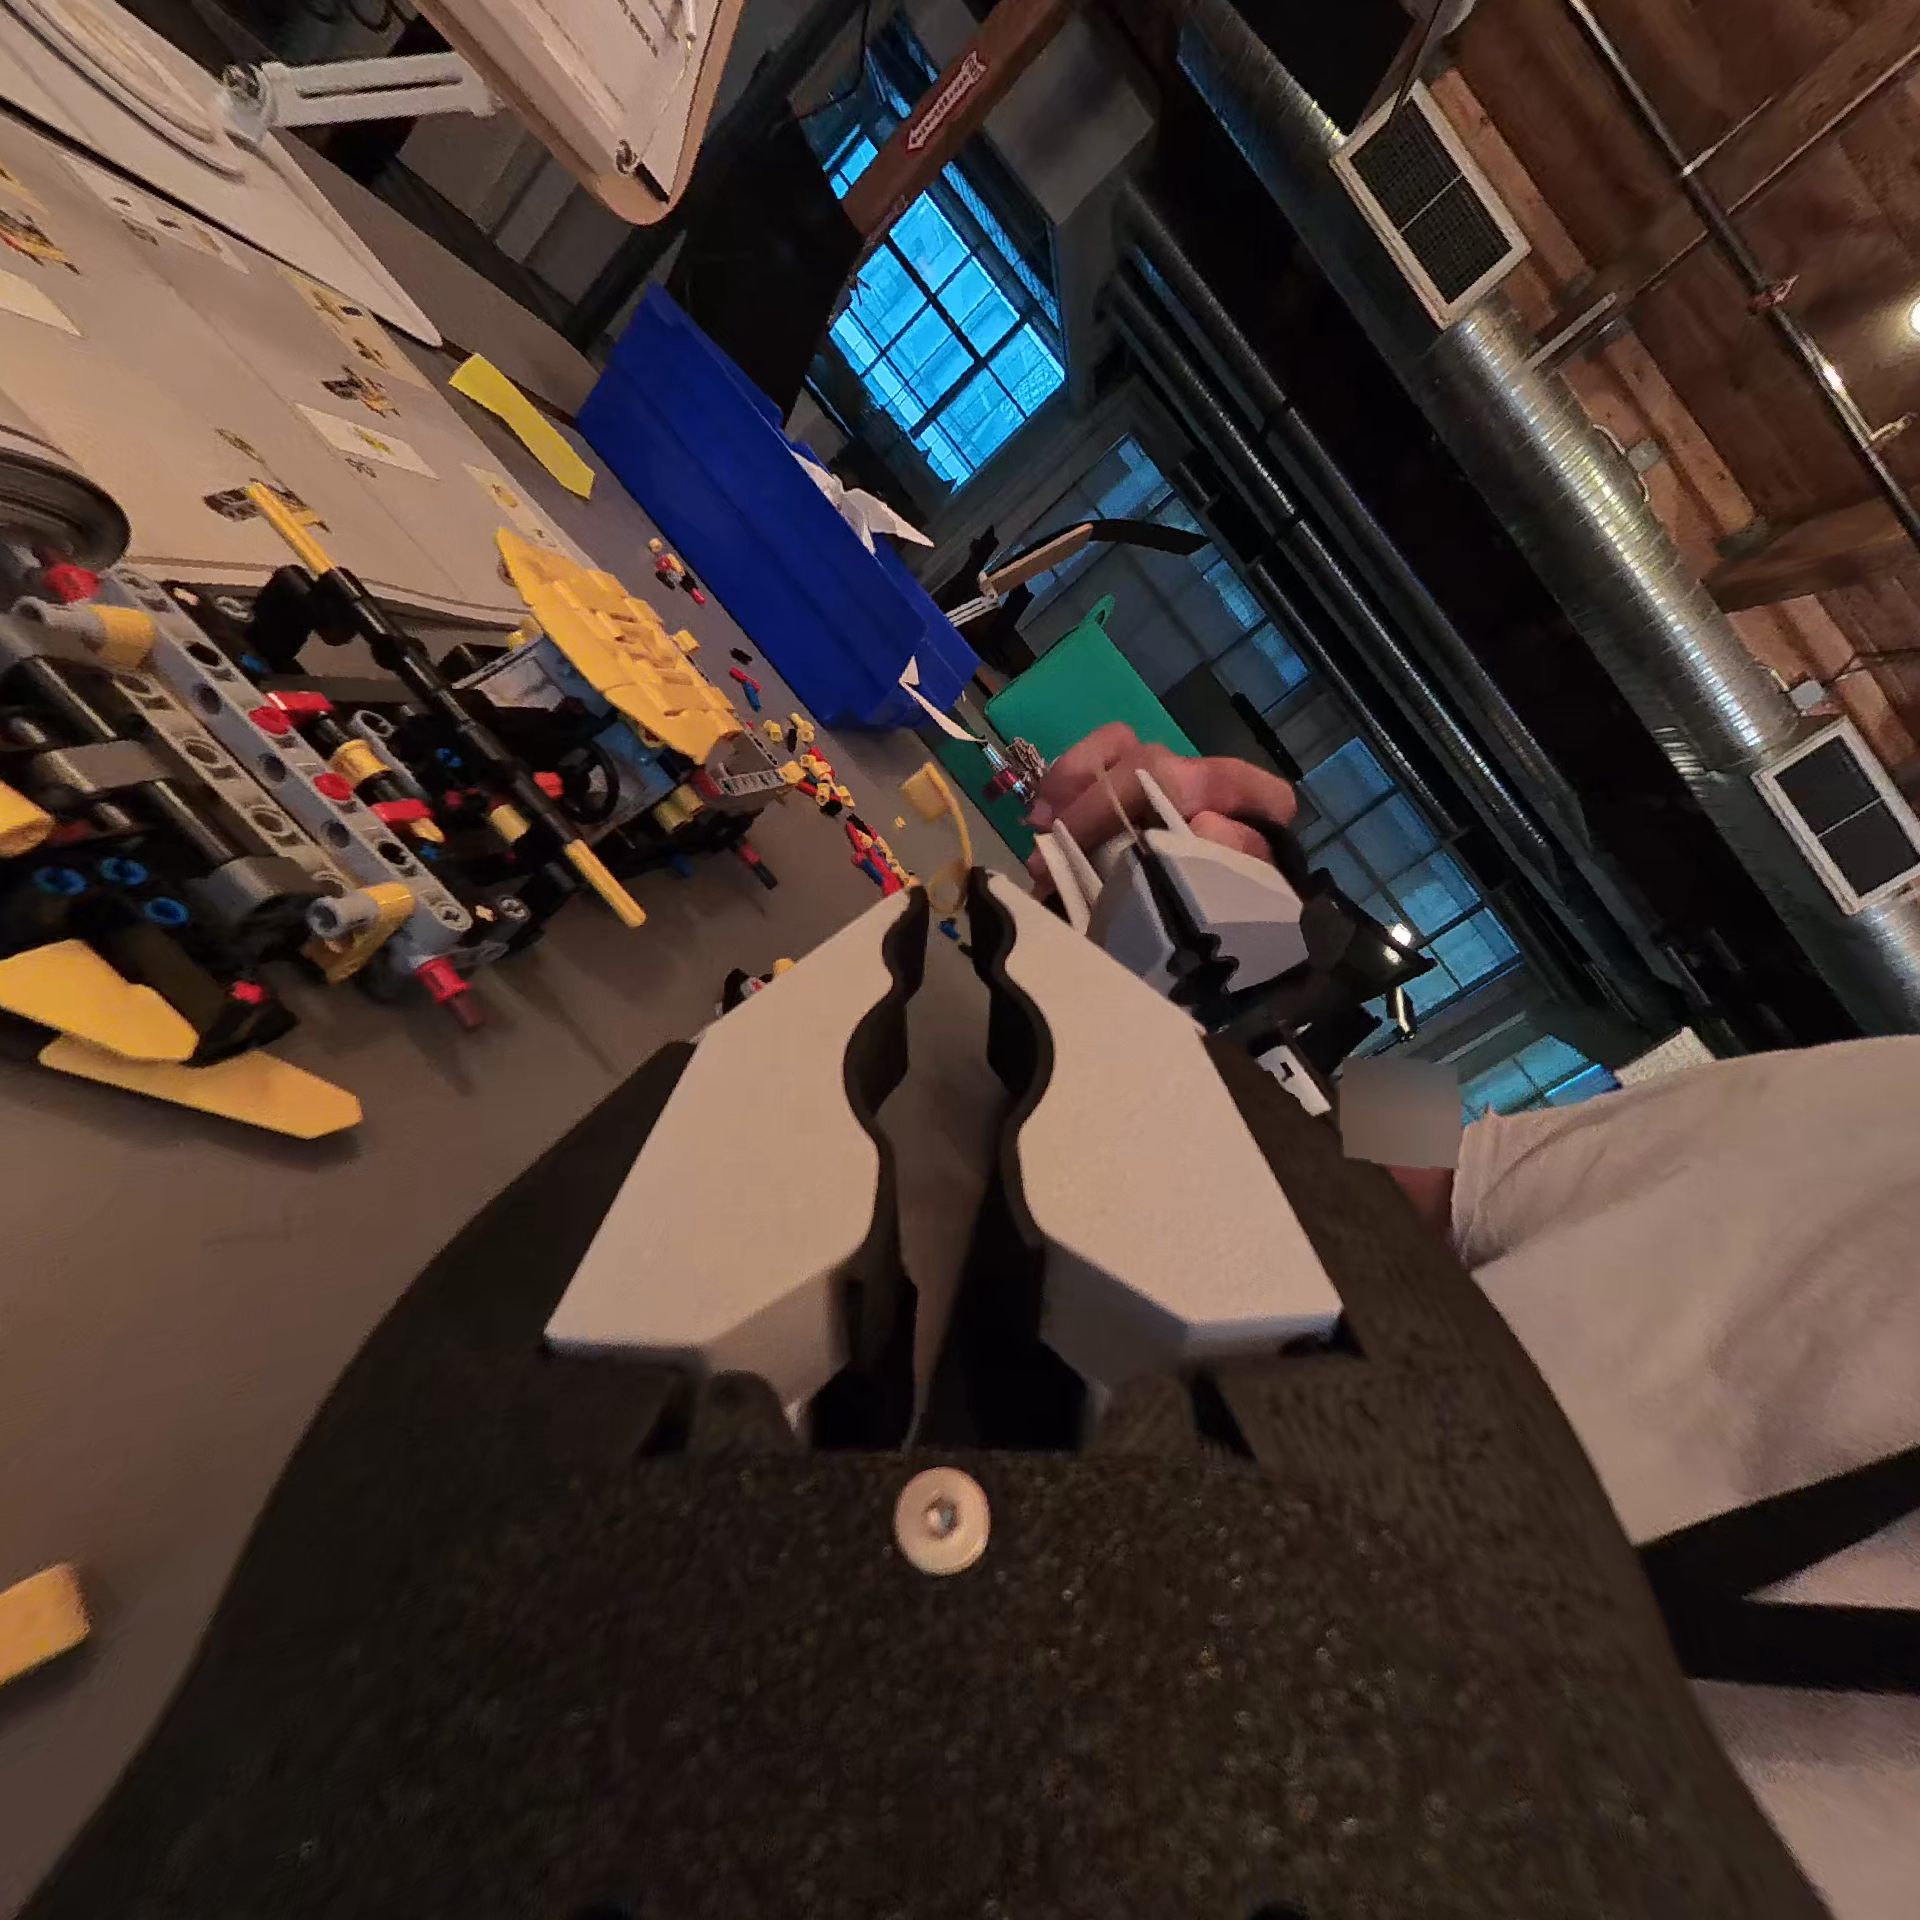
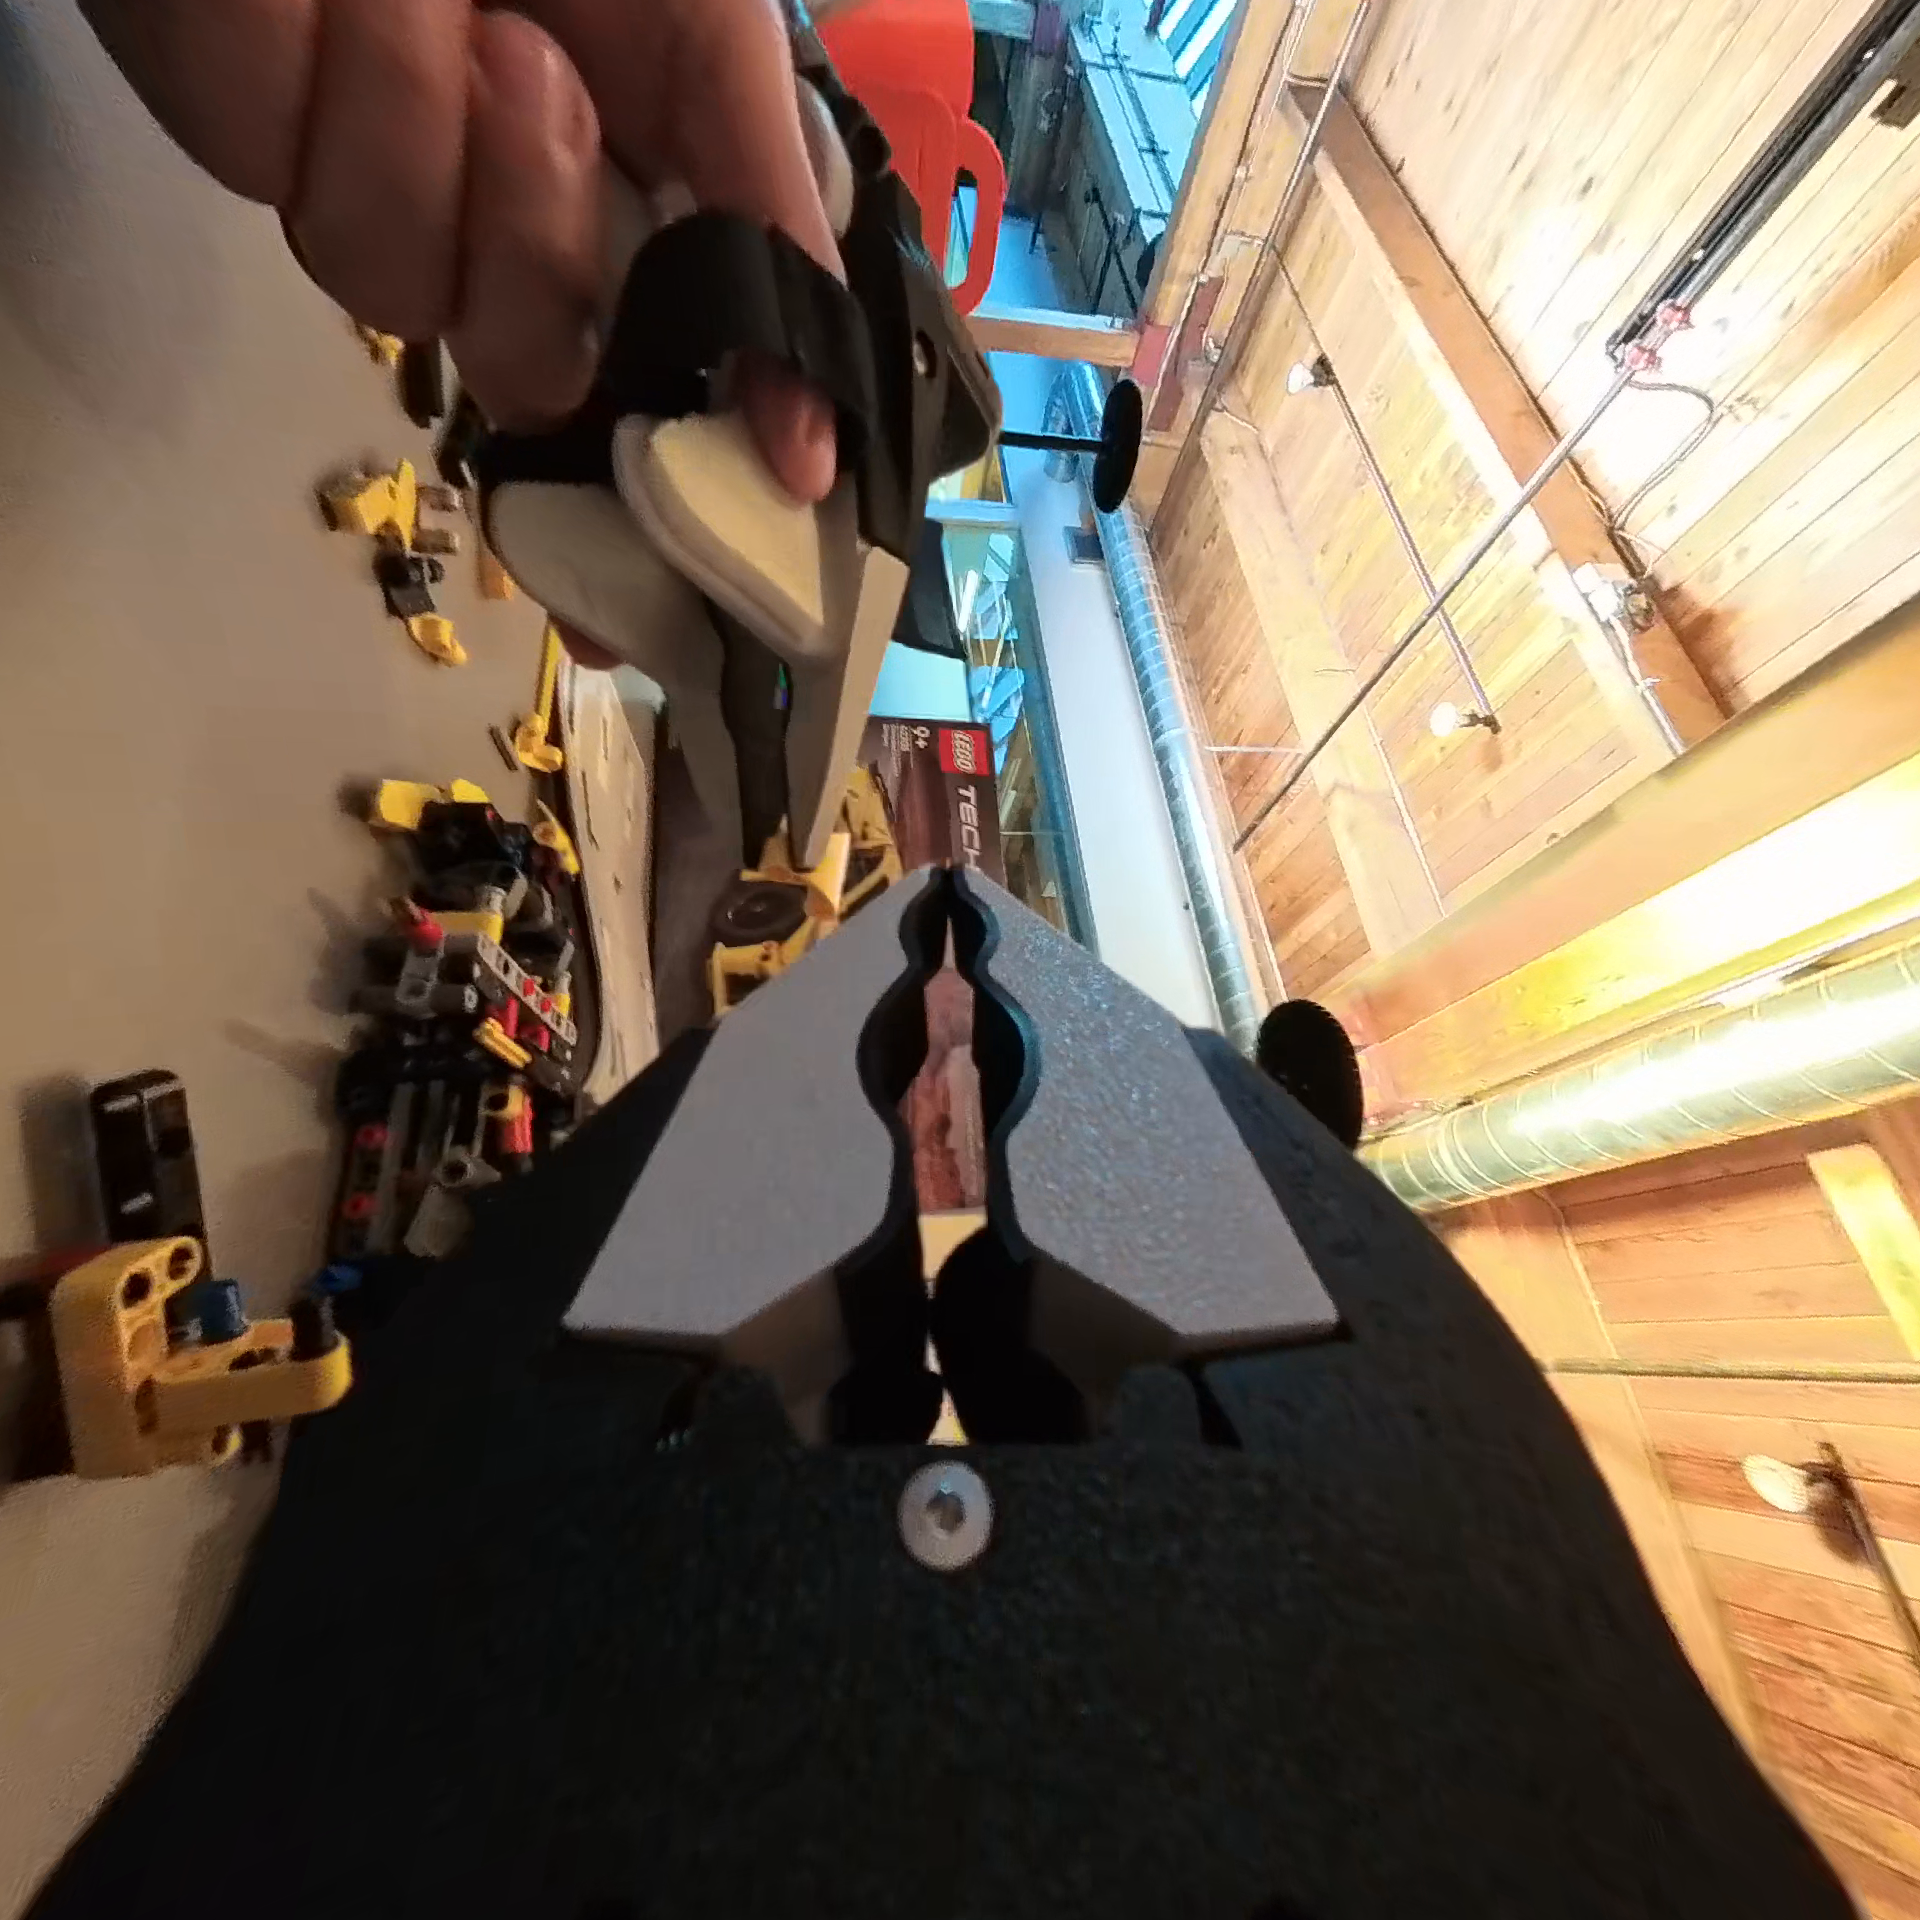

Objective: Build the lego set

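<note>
My left gripper (image 1: 948, 894) is raised above the grey table (image 1: 520, 1195). Its jaws stand a narrow slit apart, with nothing seen held. My right gripper (image 2: 941, 881) is shut and empty, tips touching. Each shows in the other's view, held by a hand: the right one (image 1: 1101, 847) just beyond my left tips, the left one (image 2: 808, 844) pointing at my right tips. The partly built black, grey and yellow Lego vehicle (image 1: 260, 790) lies on the table; it also shows in the right wrist view (image 2: 468, 1039). A yellow panel section (image 1: 613, 644) lies beside it.
Loose small pieces (image 1: 831, 800) are scattered near a blue bin (image 1: 748, 520) and a green container (image 1: 1081, 686). Instruction sheets (image 1: 208, 312) lie at the back. A yellow angled sub-assembly (image 2: 166, 1351), a black block (image 2: 140, 1143) and the Lego box (image 2: 935, 821) are nearby. My two grippers' fingertips are within a few centimetres of each other.
</note>
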`<state>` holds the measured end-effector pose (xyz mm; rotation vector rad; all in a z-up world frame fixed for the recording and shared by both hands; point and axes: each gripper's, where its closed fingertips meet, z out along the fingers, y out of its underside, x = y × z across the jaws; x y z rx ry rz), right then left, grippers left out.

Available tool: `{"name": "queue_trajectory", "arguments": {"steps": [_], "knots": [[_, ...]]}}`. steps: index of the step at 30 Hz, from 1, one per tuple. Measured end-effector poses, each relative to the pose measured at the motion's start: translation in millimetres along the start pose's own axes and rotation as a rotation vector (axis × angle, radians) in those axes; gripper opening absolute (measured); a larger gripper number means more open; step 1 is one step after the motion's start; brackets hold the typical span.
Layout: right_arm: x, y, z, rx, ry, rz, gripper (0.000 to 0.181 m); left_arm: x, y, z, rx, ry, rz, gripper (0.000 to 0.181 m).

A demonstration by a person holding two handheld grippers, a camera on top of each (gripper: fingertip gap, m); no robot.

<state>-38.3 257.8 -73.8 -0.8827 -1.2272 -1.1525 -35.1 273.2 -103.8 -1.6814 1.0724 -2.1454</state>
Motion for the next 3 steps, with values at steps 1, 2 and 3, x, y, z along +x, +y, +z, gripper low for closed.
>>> {"name": "queue_trajectory", "arguments": {"steps": [1, 2, 3], "knots": [[-0.1, -0.2, -1.5, 0.001, 0.005, 0.0, 0.0, 0.9, 1.8, 1.1, -0.01, -0.002, 0.015, 0.007], [-2.4, -0.8, -2.7, 0.009, -0.003, 0.012, 0.0, 1.7, 3.2, 2.3, -0.017, -0.01, 0.036, 0.007], [-4.9, -1.1, -3.5, 0.012, -0.012, 0.014, 0.0, 3.1, 4.5, 3.3, -0.023, -0.015, 0.061, 0.007]]}}
